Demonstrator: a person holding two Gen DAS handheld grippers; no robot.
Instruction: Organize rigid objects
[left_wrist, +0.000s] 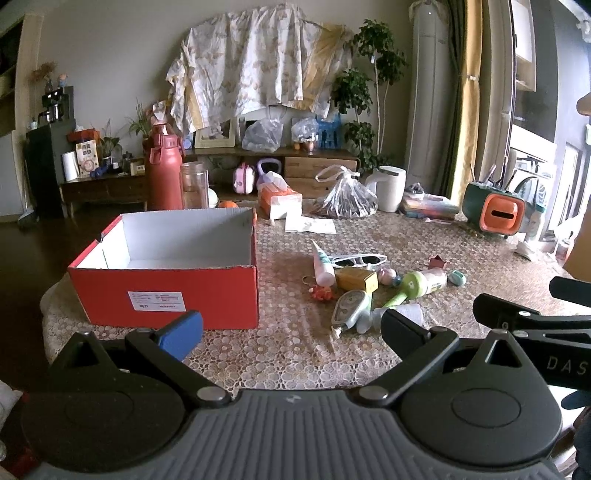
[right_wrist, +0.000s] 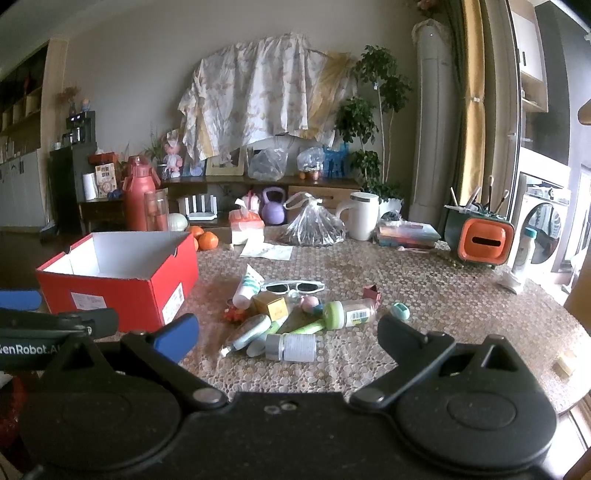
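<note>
An empty red shoebox (left_wrist: 166, 284) (right_wrist: 122, 291) with a white inside stands open on the table's left. To its right lies a heap of small items: a white tube (left_wrist: 322, 264) (right_wrist: 246, 287), white sunglasses (left_wrist: 356, 260) (right_wrist: 293, 287), a yellow carton (left_wrist: 356, 278) (right_wrist: 271, 305), a green-capped bottle (left_wrist: 424, 282) (right_wrist: 351, 314), a silver flat bottle (left_wrist: 350, 306) (right_wrist: 251, 332) and a white labelled jar (right_wrist: 293, 347). My left gripper (left_wrist: 291, 326) hangs open near the table's front edge, holding nothing. My right gripper (right_wrist: 288, 338) is also open, just short of the heap.
At the table's back stand a red flask (left_wrist: 164, 173), a clear tumbler (left_wrist: 194, 184), a tissue pack (left_wrist: 279, 197), a plastic bag (left_wrist: 349, 197), a white mug (left_wrist: 389, 188), books (left_wrist: 428, 206) and a green-orange holder (left_wrist: 495, 212). Oranges (right_wrist: 203, 238) lie behind the box.
</note>
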